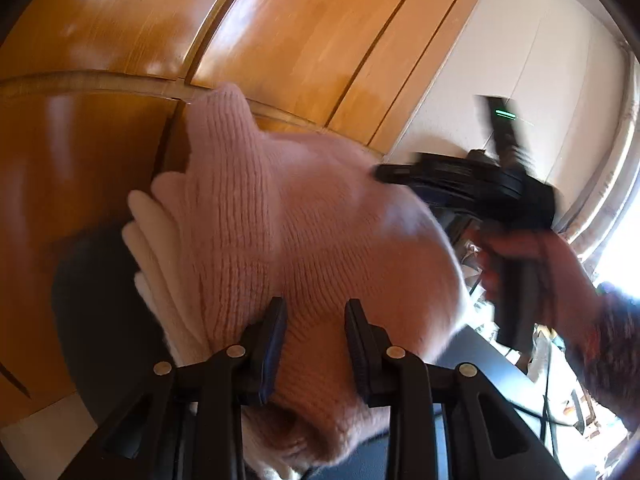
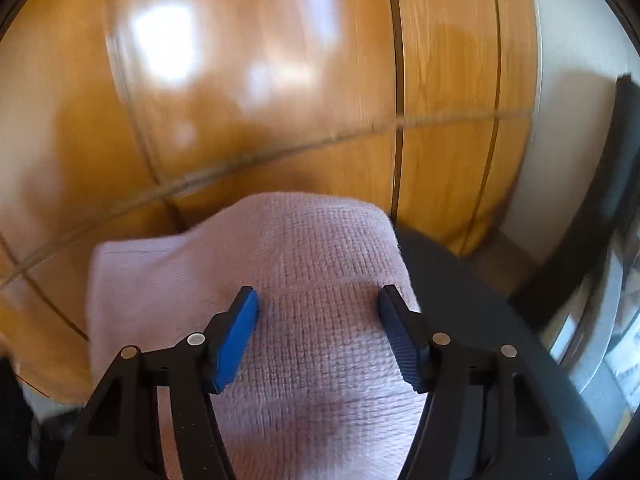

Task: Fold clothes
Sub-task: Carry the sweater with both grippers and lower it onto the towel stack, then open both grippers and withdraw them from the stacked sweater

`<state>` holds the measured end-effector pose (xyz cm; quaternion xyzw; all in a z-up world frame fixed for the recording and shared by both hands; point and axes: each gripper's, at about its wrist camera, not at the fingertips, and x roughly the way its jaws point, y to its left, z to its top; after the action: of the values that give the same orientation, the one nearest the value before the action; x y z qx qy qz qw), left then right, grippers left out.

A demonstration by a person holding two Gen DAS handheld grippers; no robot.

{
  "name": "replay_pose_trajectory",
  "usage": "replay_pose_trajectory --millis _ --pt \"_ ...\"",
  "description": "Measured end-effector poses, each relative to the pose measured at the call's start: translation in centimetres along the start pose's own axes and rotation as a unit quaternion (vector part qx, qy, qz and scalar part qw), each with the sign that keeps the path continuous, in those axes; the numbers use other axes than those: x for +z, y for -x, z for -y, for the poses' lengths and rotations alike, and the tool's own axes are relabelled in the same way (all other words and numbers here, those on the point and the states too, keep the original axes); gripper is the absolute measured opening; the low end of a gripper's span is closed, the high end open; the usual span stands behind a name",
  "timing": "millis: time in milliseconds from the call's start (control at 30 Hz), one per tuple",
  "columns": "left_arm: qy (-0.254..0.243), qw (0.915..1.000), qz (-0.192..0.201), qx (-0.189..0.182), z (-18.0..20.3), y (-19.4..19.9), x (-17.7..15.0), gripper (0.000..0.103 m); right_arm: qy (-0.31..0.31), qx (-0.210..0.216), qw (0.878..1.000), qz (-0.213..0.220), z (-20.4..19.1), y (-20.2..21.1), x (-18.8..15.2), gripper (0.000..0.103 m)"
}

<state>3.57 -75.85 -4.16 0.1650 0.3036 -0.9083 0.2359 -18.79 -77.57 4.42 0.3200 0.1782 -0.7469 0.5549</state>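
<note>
Pink knit sweater [image 1: 304, 216] — bunched between left tongs [image 1: 316, 344], gripped; right tongs [image 2: 318, 340] open just above it, nearer its far fold — dark table [image 2: 460, 280] beneath.

The knitted sweater [image 1: 304, 216] is soft pink. Under it lies a cream cloth [image 1: 160, 248]. The desk [image 2: 460, 280] is black. The wooden wall [image 2: 240, 80] is shiny orange-brown.

Both grippers are black plastic. The left gripper [image 1: 316, 344] has silver round rivets on its arms and dark ribbed pads. The right gripper [image 2: 318, 334] has the same rivets and blue pads [image 2: 236, 340]. The person's sleeve [image 1: 612, 352] is dark and speckled.
</note>
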Motion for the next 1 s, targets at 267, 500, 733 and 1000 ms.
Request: replay_pose_trajectory --millis 267,500,733,1000 --pt "0.042 0.9990 0.001 -0.018 -1.0 0.1 0.6 0.031 0.040 -0.010 0.999 0.009 0.0 1.3 -0.7 0.077" --pt "0.022 0.9964 -0.021 0.080 1.6 2.3 1.0 0.035 -0.022 -0.015 0.999 0.035 0.8 7.3 -6.2 0.083" --pt "-0.034 0.9779 -0.029 0.204 5.8 7.1 -0.6 0.036 -0.082 -0.027 0.996 -0.024 -0.5 12.6 -12.5 0.097" --pt "-0.026 0.9745 -0.032 0.221 8.0 12.3 -1.6 0.036 -0.051 -0.061 0.997 -0.010 -3.3 18.1 -16.6 0.103"
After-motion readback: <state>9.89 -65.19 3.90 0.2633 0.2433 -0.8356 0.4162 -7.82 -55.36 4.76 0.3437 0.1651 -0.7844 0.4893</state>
